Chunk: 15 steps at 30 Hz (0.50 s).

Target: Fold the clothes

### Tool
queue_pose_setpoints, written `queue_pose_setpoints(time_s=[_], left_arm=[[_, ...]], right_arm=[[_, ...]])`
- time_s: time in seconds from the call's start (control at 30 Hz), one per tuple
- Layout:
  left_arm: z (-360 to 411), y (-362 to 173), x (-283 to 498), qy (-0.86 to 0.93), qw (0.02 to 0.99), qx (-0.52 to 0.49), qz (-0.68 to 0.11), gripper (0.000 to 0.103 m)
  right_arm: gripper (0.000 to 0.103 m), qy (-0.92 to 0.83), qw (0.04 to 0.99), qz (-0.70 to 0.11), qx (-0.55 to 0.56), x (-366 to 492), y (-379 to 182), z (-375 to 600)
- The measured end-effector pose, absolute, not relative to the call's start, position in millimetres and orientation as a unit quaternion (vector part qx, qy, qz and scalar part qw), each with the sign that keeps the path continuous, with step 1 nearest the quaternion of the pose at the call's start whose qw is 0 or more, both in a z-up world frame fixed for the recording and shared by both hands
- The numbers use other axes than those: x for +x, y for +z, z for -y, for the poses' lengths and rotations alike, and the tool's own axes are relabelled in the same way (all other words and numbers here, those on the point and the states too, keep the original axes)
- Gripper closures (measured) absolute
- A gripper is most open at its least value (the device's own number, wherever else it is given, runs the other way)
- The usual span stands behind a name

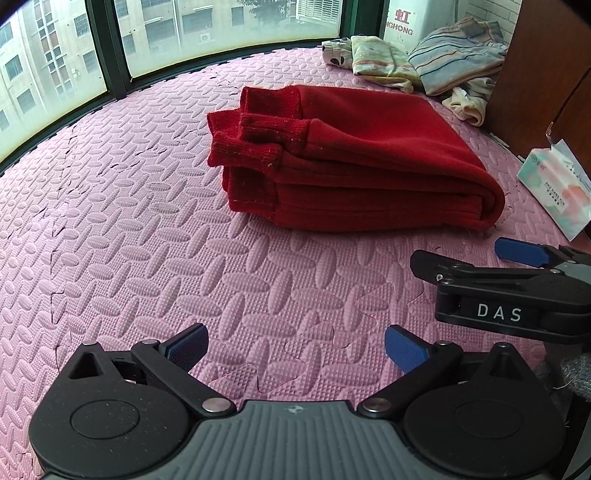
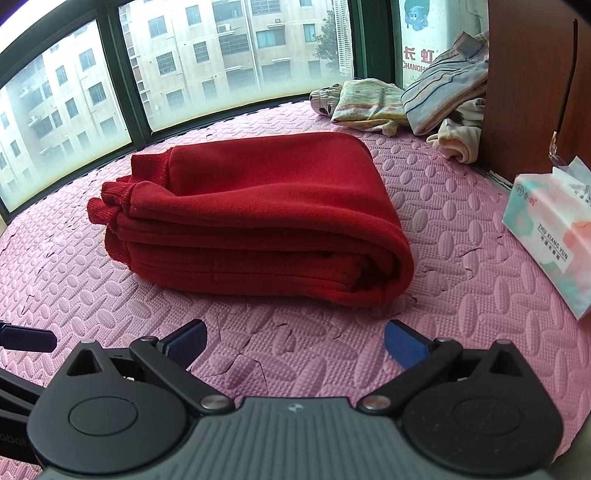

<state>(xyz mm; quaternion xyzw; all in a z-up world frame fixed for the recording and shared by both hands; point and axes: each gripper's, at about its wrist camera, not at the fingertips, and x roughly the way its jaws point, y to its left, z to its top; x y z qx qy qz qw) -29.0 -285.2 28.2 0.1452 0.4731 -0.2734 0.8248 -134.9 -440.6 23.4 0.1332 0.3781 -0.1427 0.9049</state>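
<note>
A red knit garment (image 1: 362,155) (image 2: 258,218) lies folded into a thick rectangle on the pink foam mat (image 1: 129,240) (image 2: 443,295), ribbed cuffs stacked at its left end. My left gripper (image 1: 295,347) is open above bare mat, short of the garment's near edge, with nothing between its blue pads. My right gripper (image 2: 295,343) is open too, just in front of the garment's near right corner, holding nothing. In the left wrist view the right gripper (image 1: 476,258) reaches in from the right. One finger of the left gripper (image 2: 26,338) shows at the right wrist view's left edge.
A heap of unfolded clothes (image 1: 424,62) (image 2: 406,99) lies at the far right by a brown cabinet (image 2: 535,74). A tissue pack (image 1: 557,188) (image 2: 550,225) sits on the right. Windows (image 1: 184,33) (image 2: 184,66) bound the mat's far side.
</note>
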Motion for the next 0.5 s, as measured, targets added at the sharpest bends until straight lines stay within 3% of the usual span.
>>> queue_pose_setpoints(time_s=[0.5], left_arm=[[288.5,27.0,-25.0,-0.28,0.822,0.143,-0.476,0.0]], right_arm=[[0.0,-0.141,0.905,-0.378,0.13,-130.7,24.1,442.8]])
